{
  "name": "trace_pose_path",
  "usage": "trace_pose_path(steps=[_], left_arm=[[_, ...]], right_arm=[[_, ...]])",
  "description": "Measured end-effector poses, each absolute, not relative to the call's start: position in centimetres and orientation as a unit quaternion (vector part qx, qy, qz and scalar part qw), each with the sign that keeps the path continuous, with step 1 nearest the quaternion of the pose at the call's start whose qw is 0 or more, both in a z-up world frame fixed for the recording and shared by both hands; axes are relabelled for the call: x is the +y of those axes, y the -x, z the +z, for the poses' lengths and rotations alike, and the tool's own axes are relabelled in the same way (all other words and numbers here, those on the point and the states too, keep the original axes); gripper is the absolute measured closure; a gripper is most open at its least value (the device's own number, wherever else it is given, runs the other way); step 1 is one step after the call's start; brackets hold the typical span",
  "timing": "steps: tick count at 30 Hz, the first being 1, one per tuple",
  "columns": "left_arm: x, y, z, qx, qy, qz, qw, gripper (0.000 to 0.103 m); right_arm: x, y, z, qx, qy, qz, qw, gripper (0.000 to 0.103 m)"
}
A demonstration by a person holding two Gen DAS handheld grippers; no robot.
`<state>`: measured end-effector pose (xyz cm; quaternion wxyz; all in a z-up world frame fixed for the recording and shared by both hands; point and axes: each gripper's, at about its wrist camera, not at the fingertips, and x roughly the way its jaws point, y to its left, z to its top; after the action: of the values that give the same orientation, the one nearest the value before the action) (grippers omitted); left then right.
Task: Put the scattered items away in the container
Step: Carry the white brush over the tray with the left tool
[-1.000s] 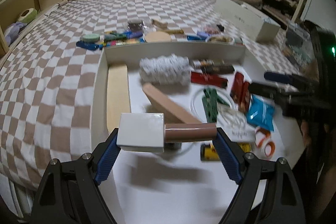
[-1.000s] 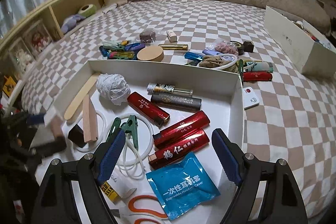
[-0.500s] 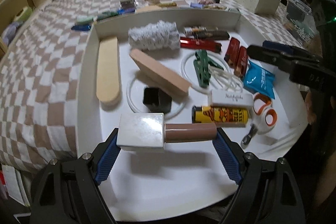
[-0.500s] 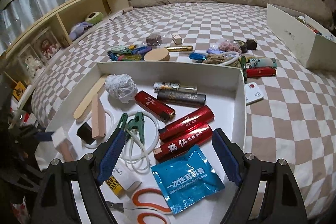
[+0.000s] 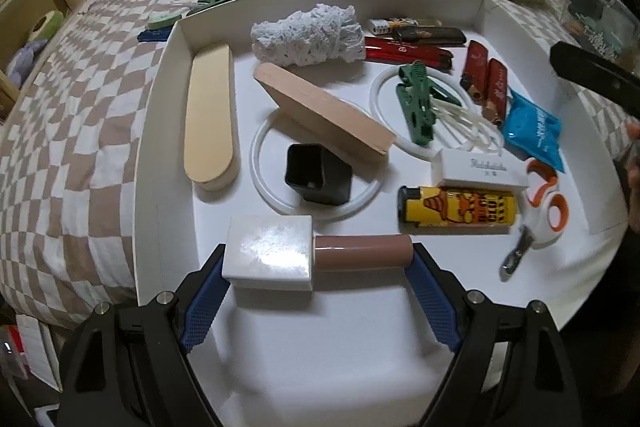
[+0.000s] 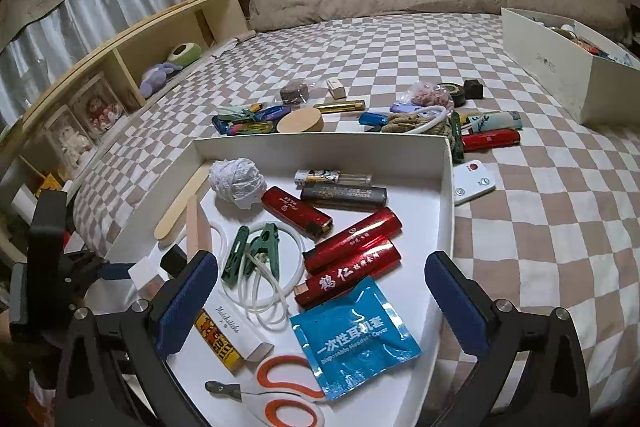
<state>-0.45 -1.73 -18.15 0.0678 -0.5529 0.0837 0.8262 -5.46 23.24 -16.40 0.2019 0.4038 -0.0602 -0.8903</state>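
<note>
The left gripper (image 5: 316,261) pinches a lipstick (image 5: 316,255) crosswise between its blue pads (image 5: 202,301), white square cap on one side and brown tube on the other, held low over the near part of the white container (image 5: 168,75). Past it in the left wrist view, a black cube (image 5: 318,173) sits inside a white ring (image 5: 264,183), with a pink block (image 5: 324,111) leaning over both. A wooden stick (image 5: 208,111) lies along the container's left wall, a white crocheted bundle (image 5: 308,37) toward the back, and a yellow lighter (image 5: 458,205) beside a white matchbox (image 5: 480,167) to the right. In the right wrist view, the right gripper (image 6: 320,303) hangs with its jaws spread wide and nothing between them, above a blue sachet (image 6: 354,337) and two red lighters (image 6: 352,255) in the same container (image 6: 320,143). Green clips (image 6: 250,253) and orange-handled scissors (image 6: 280,387) lie nearby. Beyond the far wall, loose items remain on the checkered bedspread (image 6: 540,227): a round wooden lid (image 6: 300,121), a coil of rope (image 6: 416,121), and a white remote (image 6: 474,181) just outside the right wall. The left gripper (image 6: 116,273) shows at the lower left with the lipstick (image 6: 146,277).
</note>
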Motion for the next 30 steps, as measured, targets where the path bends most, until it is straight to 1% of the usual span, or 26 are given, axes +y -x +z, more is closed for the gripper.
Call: trace_pose_path(steps=[6, 9, 10, 23, 27, 30], left_arm=[[-1.7, 1.1, -18.4, 0.097, 0.548, 0.828, 0.065, 0.014], [-1.6, 1.2, -18.5, 0.116, 0.542, 0.83, 0.055, 0.006], [-1.5, 1.2, -18.5, 0.125, 0.539, 0.832, 0.051, 0.005], [-0.7, -0.1, -18.1, 0.247, 0.487, 0.838, 0.013, 0.005], [-0.8, -0.1, -18.0, 0.264, 0.479, 0.837, 0.009, 0.005], [-0.9, -0.1, -17.7, 0.257, 0.479, 0.839, 0.009, 0.005]], right_arm=[[23.4, 5.6, -16.7, -0.065, -0.408, -0.887, 0.205, 0.0], [23.5, 5.6, -16.8, -0.066, -0.41, -0.886, 0.205, 0.0], [23.5, 5.6, -16.8, -0.066, -0.411, -0.886, 0.206, 0.0], [23.0, 5.5, -17.1, -0.054, -0.417, -0.883, 0.208, 0.0], [22.9, 5.5, -17.2, -0.053, -0.418, -0.883, 0.208, 0.0], [22.9, 5.5, -17.2, -0.053, -0.419, -0.882, 0.208, 0.0]])
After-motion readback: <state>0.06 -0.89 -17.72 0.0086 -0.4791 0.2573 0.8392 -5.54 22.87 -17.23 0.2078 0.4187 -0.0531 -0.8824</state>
